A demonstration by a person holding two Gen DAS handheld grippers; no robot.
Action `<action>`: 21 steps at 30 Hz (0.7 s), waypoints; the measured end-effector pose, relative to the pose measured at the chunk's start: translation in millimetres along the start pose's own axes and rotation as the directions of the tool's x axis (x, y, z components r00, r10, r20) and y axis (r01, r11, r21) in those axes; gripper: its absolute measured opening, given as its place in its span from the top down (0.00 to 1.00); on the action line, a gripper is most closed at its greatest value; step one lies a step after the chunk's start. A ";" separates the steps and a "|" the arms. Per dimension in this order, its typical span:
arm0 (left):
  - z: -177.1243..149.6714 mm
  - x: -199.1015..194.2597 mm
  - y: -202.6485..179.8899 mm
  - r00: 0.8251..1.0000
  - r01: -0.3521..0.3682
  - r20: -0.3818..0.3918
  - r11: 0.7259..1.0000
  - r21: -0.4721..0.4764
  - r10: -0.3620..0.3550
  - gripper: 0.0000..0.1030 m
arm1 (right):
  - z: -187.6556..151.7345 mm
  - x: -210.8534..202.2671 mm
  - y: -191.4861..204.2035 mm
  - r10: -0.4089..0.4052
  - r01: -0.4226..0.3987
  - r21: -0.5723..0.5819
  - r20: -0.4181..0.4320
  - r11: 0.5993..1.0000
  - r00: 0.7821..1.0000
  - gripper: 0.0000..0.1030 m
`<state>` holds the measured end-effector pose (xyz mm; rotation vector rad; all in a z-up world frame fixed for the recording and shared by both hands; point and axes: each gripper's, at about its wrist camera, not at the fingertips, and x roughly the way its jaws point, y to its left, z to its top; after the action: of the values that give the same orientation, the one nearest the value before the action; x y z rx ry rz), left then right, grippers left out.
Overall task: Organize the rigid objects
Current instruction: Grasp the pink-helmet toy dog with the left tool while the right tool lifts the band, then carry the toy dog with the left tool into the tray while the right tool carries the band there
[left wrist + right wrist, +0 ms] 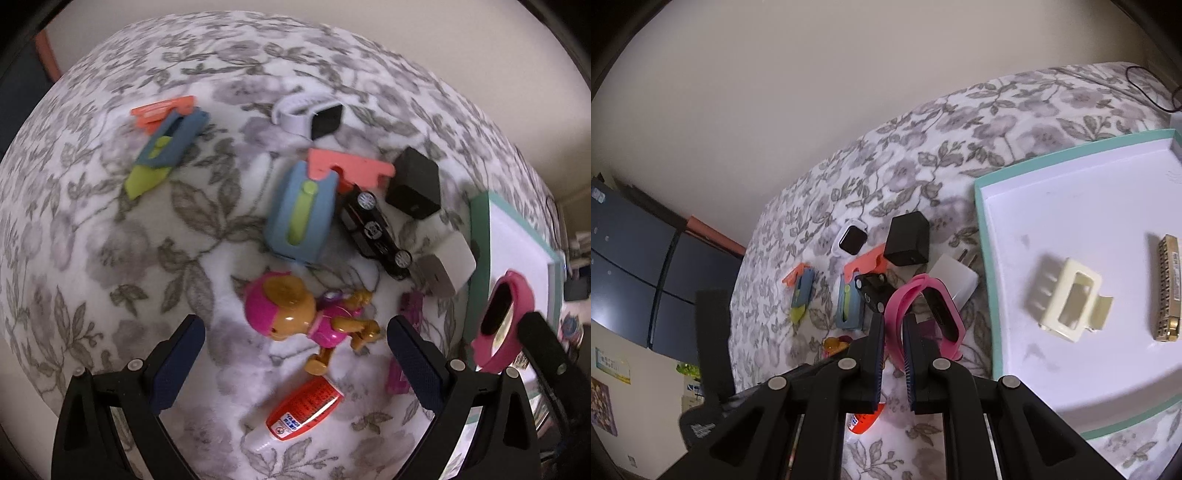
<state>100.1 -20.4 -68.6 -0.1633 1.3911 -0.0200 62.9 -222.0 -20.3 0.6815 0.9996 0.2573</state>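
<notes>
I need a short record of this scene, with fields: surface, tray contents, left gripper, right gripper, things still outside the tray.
surface: floral blanket
tray contents: hair clip, harmonica
left gripper: open, above the toy dog, holding nothing
right gripper: shut on the pink band, beside the tray
outside the tray: toy car, black box, white watch, glue tube, white charger

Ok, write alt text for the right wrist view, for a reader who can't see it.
The right gripper pinches a pink wristband above a floral bedspread strewn with toys. To its right, a white tray with a teal rim holds a cream hair claw and a harmonica.
</notes>
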 end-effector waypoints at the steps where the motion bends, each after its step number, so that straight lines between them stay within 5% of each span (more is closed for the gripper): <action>1: -0.8 2.2 -3.1 1.000 -0.008 -0.004 1.000 0.014 0.008 0.04 | 0.2 -1.1 -1.2 -0.001 0.001 0.002 0.001 1.000 1.000 0.89; 6: -2.7 13.0 -13.7 0.997 -0.083 0.012 0.993 0.081 0.082 0.04 | 0.8 -2.6 -4.9 0.001 -0.001 0.015 -0.001 1.000 1.000 0.90; 9: -2.6 16.4 -13.3 0.998 -0.060 0.009 0.995 0.077 0.060 0.05 | 0.6 -3.4 -6.2 0.002 -0.002 0.018 0.000 1.000 1.000 0.90; 12: -2.2 14.4 -11.0 1.000 -0.028 0.014 0.997 0.068 0.028 0.25 | 0.7 -3.5 -7.0 0.003 -0.003 0.021 0.000 1.000 1.000 0.90; 21: -3.2 10.9 -11.0 1.000 -0.013 0.017 0.997 0.077 0.012 0.25 | 1.7 -4.3 -11.9 0.002 -0.002 0.042 -0.001 0.999 1.000 0.90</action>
<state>99.7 -32.8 -78.4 -0.0904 1.3729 -0.0619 60.8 -234.0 -24.3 0.7207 1.0073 0.2390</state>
